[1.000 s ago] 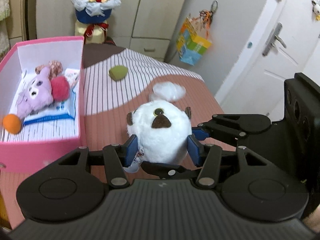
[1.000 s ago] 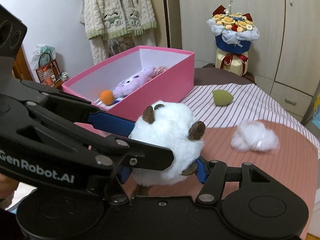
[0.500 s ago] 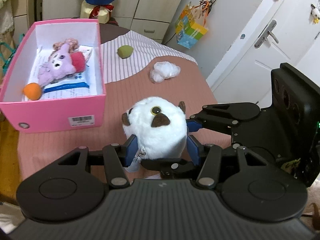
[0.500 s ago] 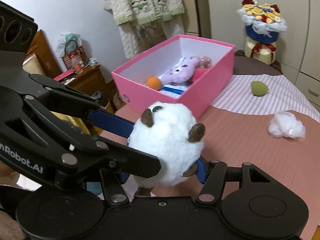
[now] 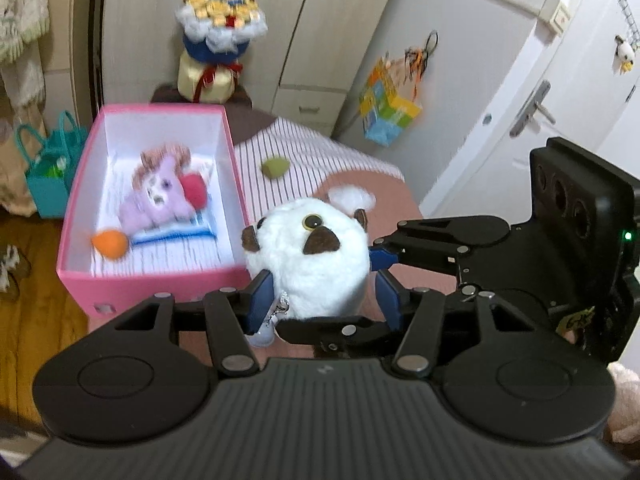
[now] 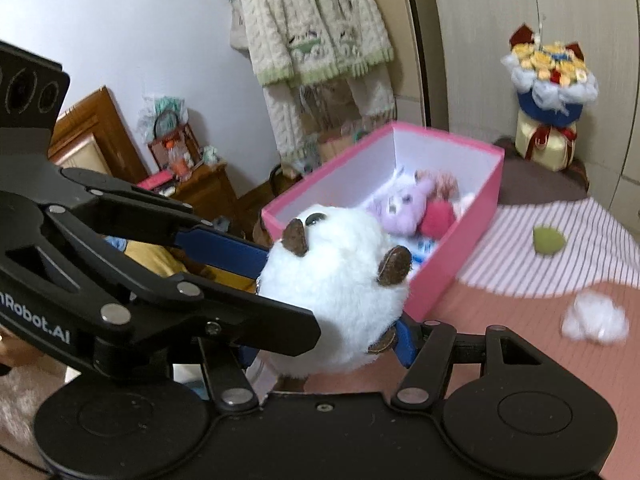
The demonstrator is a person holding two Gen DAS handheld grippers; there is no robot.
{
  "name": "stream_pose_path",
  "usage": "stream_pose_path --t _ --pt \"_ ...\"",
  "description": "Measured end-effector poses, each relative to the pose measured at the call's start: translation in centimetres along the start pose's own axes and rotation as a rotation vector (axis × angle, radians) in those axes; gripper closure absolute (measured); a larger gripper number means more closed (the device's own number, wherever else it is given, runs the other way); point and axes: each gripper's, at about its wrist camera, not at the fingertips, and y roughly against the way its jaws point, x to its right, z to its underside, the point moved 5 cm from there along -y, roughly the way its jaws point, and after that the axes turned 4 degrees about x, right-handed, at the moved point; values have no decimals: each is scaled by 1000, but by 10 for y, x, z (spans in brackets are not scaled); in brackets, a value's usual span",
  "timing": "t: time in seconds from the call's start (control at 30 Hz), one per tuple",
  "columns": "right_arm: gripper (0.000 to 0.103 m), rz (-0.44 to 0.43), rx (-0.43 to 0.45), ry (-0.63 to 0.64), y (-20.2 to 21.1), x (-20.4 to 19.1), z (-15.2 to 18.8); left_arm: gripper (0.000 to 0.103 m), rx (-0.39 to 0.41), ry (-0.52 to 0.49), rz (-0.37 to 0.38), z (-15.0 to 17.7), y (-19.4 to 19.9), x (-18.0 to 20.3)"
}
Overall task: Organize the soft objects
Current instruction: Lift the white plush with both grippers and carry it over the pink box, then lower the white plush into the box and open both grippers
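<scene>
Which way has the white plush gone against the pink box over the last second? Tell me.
Yes. The white plush, gripped by both claws, has been carried toward the pink box. In the right wrist view it now overlaps the box's near corner, where before it hung short of the box.

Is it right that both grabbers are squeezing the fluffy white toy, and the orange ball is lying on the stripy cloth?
Not quite. The orange ball lies inside the pink box, as the left wrist view shows. Both the left gripper and the right gripper do squeeze the fluffy white toy.
</scene>
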Motion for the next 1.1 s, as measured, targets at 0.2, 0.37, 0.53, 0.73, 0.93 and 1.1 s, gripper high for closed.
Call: stream_pose_path --t 0.2,0.37,0.53,0.73,0.93,1.1 --pt "34 19 97 16 -14 6 -34 49 147 -4 -6 -23 -2 -22" --pt "34 32 144 24 -37 18 -60 49 199 -11 -41 -48 -15 -47" --pt "34 3 180 6 -67 36 -83 49 214 62 -78 -67 -40 -86" --pt "34 -56 122 -34 -117 56 -98 48 175 192 -120 -73 -76 -137" --pt "34 -64 71 -38 -158 69 -104 48 153 231 -173 -76 -104 -166" --pt "30 -101 6 -1 -186 75 -105 47 142 264 -198 -69 -114 -183"
